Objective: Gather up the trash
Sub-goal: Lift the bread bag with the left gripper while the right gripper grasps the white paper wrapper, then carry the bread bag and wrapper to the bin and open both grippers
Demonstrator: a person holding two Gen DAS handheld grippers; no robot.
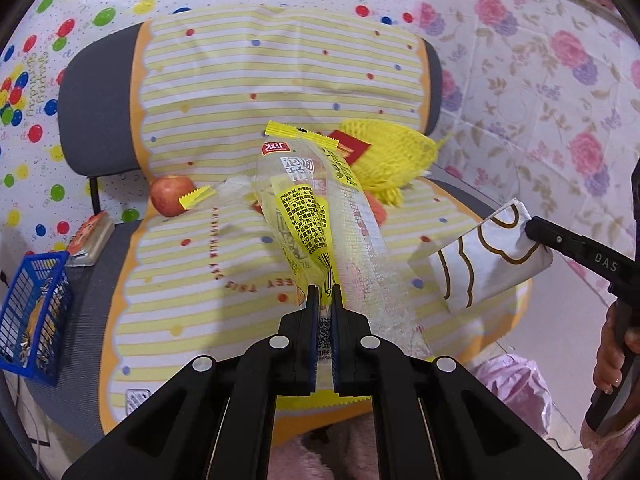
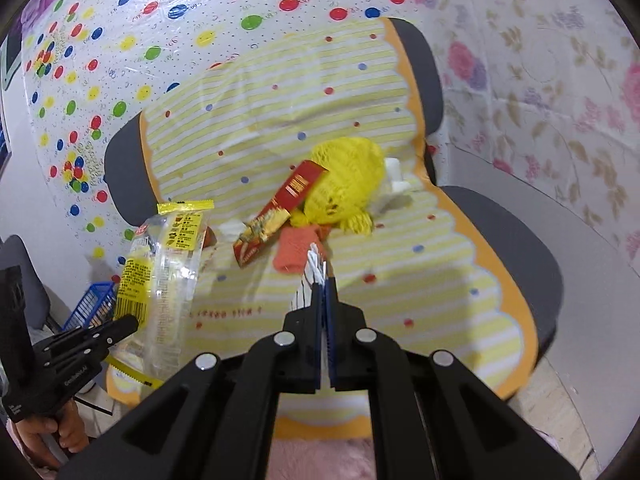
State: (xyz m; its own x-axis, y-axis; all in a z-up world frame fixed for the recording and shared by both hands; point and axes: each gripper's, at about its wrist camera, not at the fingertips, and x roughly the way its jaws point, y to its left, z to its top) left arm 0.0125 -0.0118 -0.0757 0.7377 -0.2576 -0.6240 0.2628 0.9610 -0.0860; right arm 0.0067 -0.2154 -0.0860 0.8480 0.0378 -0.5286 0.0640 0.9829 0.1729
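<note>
Left gripper (image 1: pixel 325 294): pinching the clear yellow wrapper (image 1: pixel 316 216) by its near end.
Right gripper (image 2: pixel 323 280): pinching white paper (image 1: pixel 492 256).
Risk: the long wrapper may snag on the chair's litter.

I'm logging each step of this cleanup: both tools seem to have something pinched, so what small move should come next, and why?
Probably carry both pieces to the blue basket beside the chair and let go there. The left tool is shut on the clear-and-yellow wrapper, the right tool on the white folded paper, and both hang above the seat cover, where the yellow net and red box remain.
</note>
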